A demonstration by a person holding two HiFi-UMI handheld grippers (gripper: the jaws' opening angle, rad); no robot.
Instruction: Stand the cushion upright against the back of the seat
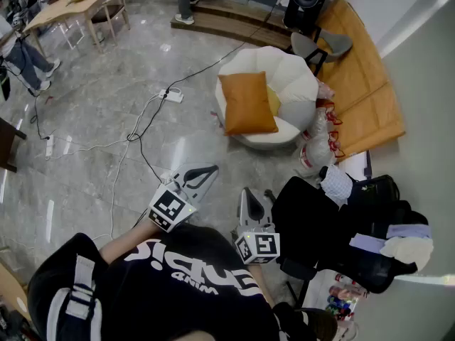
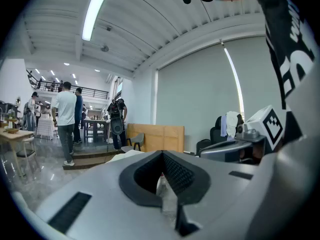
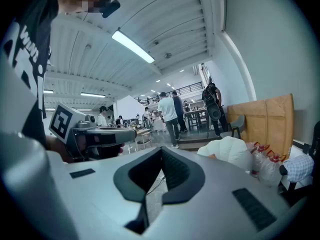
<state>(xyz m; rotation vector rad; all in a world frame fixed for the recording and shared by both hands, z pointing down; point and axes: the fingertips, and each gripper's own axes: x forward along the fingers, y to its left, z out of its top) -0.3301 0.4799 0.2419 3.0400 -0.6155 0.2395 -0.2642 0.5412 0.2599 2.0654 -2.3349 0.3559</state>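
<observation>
Grey plastic jaws on the left hand-held gripper [image 1: 197, 178] and the right hand-held gripper [image 1: 248, 206] are pressed together with nothing between them, both held low in front of the person. Well apart from them, the orange cushion [image 1: 247, 103] sits at the front of the white seat [image 1: 295, 77], seemingly clear of its back. Judgement: nothing started; approach, grasp and propping all remain.

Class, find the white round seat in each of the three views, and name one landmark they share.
Head view: white seat, upper centre, slightly right of middle.
Left gripper view: a white sliver left of centre, just above the jaws.
Right gripper view: right of centre, above the jaws.
Shared landmark: the wooden panel behind it.
</observation>
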